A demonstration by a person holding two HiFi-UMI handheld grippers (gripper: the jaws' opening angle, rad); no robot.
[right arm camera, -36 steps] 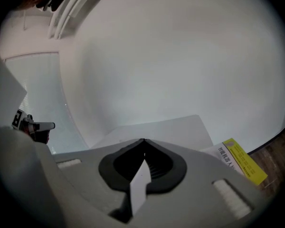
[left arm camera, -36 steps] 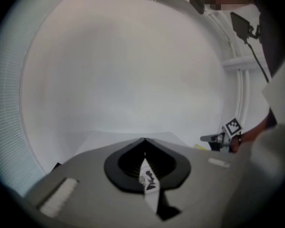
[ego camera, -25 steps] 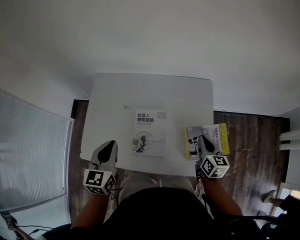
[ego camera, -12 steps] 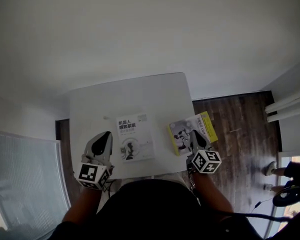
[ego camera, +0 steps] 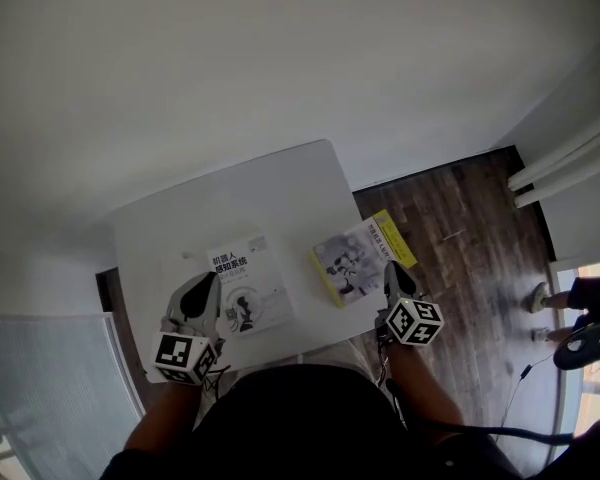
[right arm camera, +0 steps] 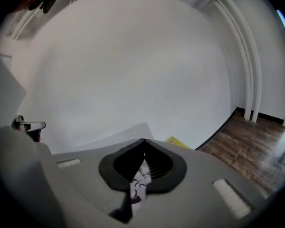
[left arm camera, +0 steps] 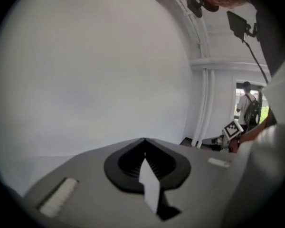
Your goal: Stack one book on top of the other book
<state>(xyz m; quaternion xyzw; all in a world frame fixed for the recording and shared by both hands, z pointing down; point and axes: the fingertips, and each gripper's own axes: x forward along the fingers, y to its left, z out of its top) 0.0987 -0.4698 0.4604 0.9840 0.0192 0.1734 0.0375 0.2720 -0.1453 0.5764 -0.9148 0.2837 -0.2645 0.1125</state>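
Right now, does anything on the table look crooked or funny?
Yes. The yellow book sticks out past the right edge of the table, partly over the wooden floor. It also lies at a different angle from the white book. Nothing looks spilled or broken.

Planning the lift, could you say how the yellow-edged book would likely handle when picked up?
The yellow-edged book looks thin, so it may sag if gripped by one edge. It overhangs the table, so a nudge might tip it.

Our left gripper (ego camera: 206,283) and right gripper (ego camera: 391,271) are grey shells with black pads. Both bear white marker cubes (ego camera: 180,358) printed with black squares. We wear a black top (ego camera: 310,423); a thin black cable (ego camera: 480,429) runs off our right side.
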